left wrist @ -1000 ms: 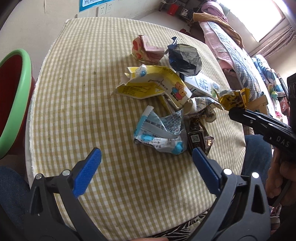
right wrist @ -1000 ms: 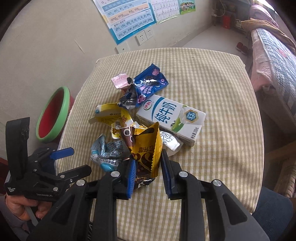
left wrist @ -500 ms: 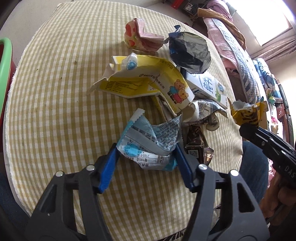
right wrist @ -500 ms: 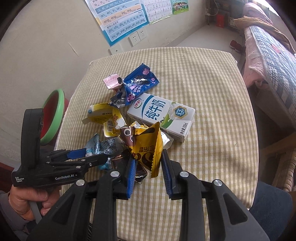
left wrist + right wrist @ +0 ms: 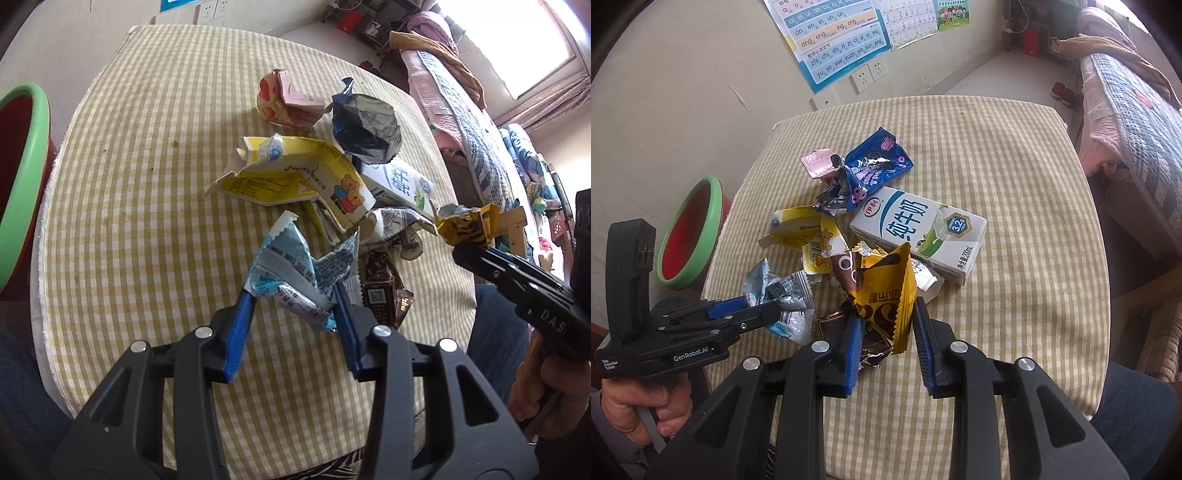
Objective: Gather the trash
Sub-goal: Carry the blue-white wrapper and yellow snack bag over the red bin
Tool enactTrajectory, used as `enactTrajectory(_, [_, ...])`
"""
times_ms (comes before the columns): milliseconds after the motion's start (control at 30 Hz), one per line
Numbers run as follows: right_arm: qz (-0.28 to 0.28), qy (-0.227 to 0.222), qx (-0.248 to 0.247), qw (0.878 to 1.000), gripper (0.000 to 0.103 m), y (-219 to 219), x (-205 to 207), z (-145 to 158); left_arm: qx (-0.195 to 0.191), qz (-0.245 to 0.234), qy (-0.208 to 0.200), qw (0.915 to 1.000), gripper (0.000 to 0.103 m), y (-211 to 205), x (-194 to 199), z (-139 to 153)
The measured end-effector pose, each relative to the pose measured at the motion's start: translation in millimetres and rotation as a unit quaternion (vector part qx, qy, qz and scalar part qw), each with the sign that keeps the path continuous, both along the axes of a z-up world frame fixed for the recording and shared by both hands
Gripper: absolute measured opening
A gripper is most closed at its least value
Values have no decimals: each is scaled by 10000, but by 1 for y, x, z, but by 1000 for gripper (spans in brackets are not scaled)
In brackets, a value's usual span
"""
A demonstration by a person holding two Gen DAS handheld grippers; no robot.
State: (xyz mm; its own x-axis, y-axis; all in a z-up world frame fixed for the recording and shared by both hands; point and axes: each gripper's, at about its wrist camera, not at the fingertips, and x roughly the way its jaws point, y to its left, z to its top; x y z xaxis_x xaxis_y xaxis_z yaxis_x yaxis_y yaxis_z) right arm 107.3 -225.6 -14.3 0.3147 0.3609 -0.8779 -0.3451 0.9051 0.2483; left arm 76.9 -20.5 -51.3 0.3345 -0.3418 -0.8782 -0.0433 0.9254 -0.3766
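**Blue wrapper lifted since the earlier frame**

Clamped by the left gripper (image 5: 293,295), the light-blue wrapper (image 5: 295,269) is held above the checked tablecloth (image 5: 129,184). The yellow wrapper (image 5: 886,291) is pinched by the right gripper (image 5: 884,325) near the milk carton (image 5: 919,229).

The green basin (image 5: 22,177) is cut off by the left edge.

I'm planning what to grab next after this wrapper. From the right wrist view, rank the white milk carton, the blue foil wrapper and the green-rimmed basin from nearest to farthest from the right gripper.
1. White milk carton: just beyond the right gripper, slightly right, on the table.
2. Blue foil wrapper: farther back, behind the carton.
3. Green-rimmed basin: off the table's left edge, likely farthest.
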Motion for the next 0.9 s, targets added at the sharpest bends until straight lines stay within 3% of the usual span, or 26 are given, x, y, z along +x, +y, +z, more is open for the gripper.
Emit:
enactTrajectory(500, [-32,-167,54,9998,27,11,5,14,362,42,-558,9978,41,19,-13,38])
enactTrajectory(900, [413,-391,56,9984,27,55,7,31,425,561,-750,9947,41,66,-19,54])
